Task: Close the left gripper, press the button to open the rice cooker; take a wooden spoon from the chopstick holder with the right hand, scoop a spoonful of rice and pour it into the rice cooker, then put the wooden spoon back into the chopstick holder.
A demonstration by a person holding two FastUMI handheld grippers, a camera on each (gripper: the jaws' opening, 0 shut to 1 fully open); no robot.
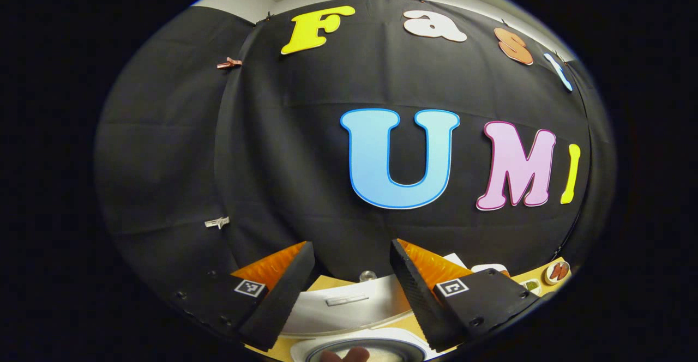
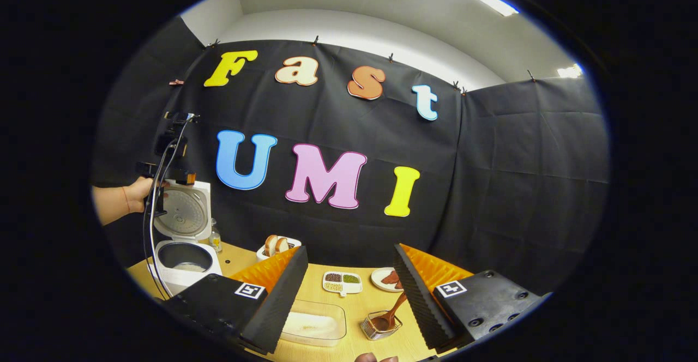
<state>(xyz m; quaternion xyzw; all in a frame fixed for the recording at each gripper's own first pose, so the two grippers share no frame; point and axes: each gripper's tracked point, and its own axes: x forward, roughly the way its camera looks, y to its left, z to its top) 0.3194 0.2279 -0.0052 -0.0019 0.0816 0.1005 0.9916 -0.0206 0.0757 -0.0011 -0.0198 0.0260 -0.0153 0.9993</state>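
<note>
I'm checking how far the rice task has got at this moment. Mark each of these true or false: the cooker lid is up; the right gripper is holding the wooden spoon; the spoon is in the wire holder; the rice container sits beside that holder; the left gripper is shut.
1. The rice cooker has its lid raised. True.
2. The right gripper holds the wooden spoon. False: its jaws stand open and empty, above the table.
3. The wooden spoon rests in the chopstick holder. True.
4. The rice container lies beside the chopstick holder. True.
5. The left gripper is shut. False: its jaws stand apart.
</note>
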